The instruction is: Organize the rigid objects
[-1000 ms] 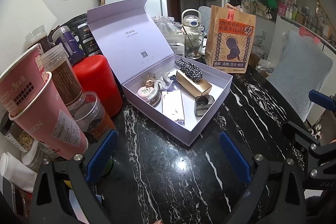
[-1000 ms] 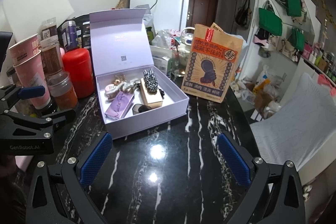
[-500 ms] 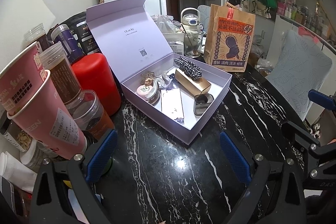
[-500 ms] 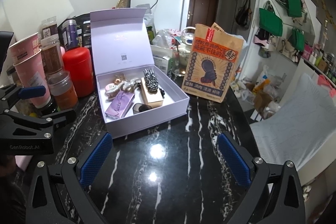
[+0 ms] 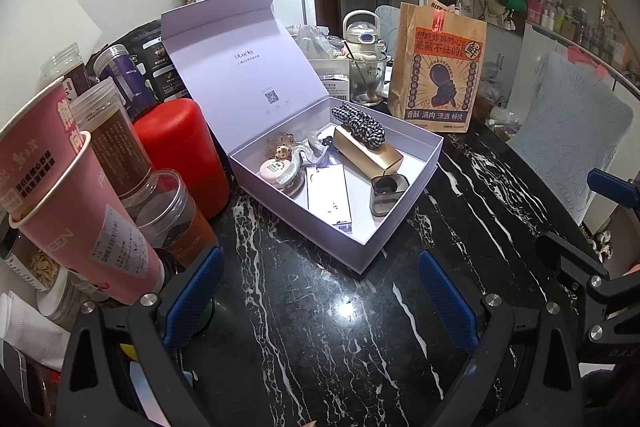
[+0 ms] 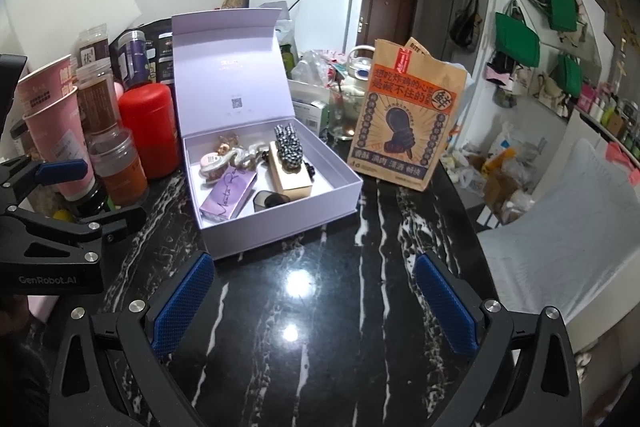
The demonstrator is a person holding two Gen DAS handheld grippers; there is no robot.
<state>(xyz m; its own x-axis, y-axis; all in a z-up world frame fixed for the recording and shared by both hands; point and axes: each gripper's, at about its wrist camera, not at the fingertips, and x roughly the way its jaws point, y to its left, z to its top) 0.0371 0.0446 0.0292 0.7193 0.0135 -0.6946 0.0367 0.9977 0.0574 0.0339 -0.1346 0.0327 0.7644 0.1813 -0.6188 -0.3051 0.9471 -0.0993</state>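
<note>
Watching both tools from the near edge of the black white-veined marble tabletop (image 6: 320,307). The left gripper (image 5: 320,295) and right gripper (image 6: 316,295) both hang released, blue pads spread wide, nothing between them, well short of the box.

The lavender cardboard gift box with its hinged lid standing open (image 6: 280,223) sits mid-table, just beside the red cylindrical canister (image 5: 180,155) and near the brown printed paper bag (image 6: 404,123). Inside it, packed close:
- the gold rectangular carton (image 5: 368,155), with the black-and-white checked fabric scrunchie (image 5: 360,125) lying on top
- the flat purple carton with script lettering (image 6: 228,195)
- the small smoky translucent case (image 5: 388,193)
- the round pink-lidded jar (image 5: 274,169), amid a tangle of small trinkets we cannot resolve

Orientation: the box's long axis runs left to right across the right wrist view, the lid hinge on the far side, the opening facing up. The gold carton's long axis runs from hinge side toward the front wall; the purple carton lies roughly parallel.

Risks, as we judge them: items lie touching, so 1 wide jaw could catch 2 things at once; lifting the gold carton would likely shed the scrunchie; a nudge on the upright lid could swing it down; the left tool's sweep passes close to the pink paper cups (image 5: 76,195) and clear plastic jars (image 5: 172,215), which look easy to topple.
</note>
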